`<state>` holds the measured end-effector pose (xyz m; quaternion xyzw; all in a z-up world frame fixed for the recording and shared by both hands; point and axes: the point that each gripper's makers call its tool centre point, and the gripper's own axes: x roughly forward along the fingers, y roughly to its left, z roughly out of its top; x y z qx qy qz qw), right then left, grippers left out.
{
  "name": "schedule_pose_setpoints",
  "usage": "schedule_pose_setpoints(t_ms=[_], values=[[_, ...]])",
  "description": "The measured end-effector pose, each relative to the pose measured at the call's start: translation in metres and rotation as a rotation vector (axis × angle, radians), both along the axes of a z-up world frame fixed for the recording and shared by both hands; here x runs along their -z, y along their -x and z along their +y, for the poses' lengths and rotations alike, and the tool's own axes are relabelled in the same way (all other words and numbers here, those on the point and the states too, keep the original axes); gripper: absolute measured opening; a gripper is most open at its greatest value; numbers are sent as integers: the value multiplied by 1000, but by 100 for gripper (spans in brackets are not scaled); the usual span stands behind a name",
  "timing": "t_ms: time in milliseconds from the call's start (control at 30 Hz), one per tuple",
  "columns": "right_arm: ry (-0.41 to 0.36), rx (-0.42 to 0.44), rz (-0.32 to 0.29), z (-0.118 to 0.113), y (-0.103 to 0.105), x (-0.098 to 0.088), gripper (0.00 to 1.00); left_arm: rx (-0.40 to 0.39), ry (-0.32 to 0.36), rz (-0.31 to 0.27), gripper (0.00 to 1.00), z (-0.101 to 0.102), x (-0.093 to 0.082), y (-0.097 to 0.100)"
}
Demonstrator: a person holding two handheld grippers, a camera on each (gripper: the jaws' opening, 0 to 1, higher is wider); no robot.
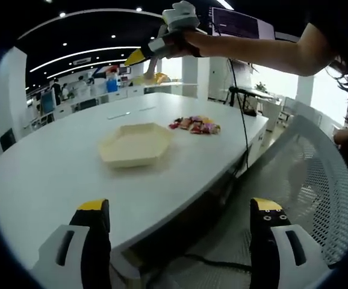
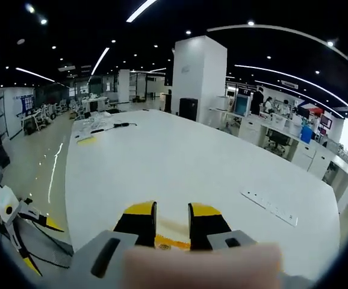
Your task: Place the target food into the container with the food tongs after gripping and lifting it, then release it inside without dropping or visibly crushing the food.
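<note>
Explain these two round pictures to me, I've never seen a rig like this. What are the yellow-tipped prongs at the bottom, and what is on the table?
No robot here: a person holds a two-jaw gripper in each hand, and a fisheye camera rides on each one. The prongs are that gripper's own jaws.

The left gripper view looks across a large white table. The left gripper has its jaws wide apart and holds nothing. On the table lie a shallow beige hexagonal tray and, beyond it and apart from it, a small pile of colourful wrapped snacks. At the top, the person's arm holds the right gripper above the table.

The right gripper view looks along the bare tabletop. Its jaws stand close together with a narrow gap; whether they grip anything is too blurred to tell.
</note>
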<state>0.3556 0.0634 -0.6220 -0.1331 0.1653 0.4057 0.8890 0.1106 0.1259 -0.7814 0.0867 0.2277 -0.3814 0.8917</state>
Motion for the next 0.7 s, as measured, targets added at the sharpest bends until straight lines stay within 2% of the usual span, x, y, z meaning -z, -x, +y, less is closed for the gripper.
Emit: schedule_pose_setpoints(t_ms=[267, 333, 400, 700], values=[[-22, -44, -7, 29, -2, 2, 21, -16, 12, 5, 93, 2, 0, -1], [-20, -49, -39, 33, -5, 0, 22, -22, 6, 5, 93, 3, 1, -2], [-43, -55, -5, 35, -5, 2, 24, -27, 6, 6, 93, 4, 1, -3], [-40, -51, 7, 27, -10, 8, 25, -32, 0, 18, 94, 5, 4, -3]])
